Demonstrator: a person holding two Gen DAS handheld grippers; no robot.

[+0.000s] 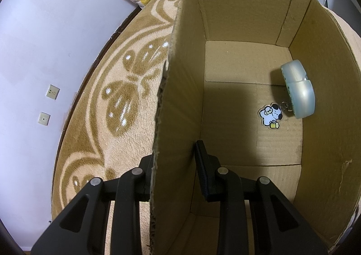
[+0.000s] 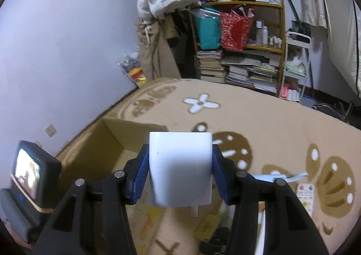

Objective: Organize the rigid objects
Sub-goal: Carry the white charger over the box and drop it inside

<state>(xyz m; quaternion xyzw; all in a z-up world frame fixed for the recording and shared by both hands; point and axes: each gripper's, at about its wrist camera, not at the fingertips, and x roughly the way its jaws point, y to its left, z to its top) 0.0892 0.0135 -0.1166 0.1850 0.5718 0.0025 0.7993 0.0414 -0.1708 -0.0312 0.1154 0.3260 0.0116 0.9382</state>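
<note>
In the left wrist view my left gripper straddles the near left wall of an open cardboard box, one finger outside and one inside, shut on the wall. Inside the box lie a pale grey-green rounded case and a cartoon dog keychain by the right wall. In the right wrist view my right gripper is shut on a white plug-in charger block, held in the air above the carpet. The same box shows below and to the left.
A beige patterned carpet covers the floor. A small screen device stands at the left by the wall. A remote control, a blue strip and yellow and dark items lie under my right gripper. A cluttered shelf stands behind.
</note>
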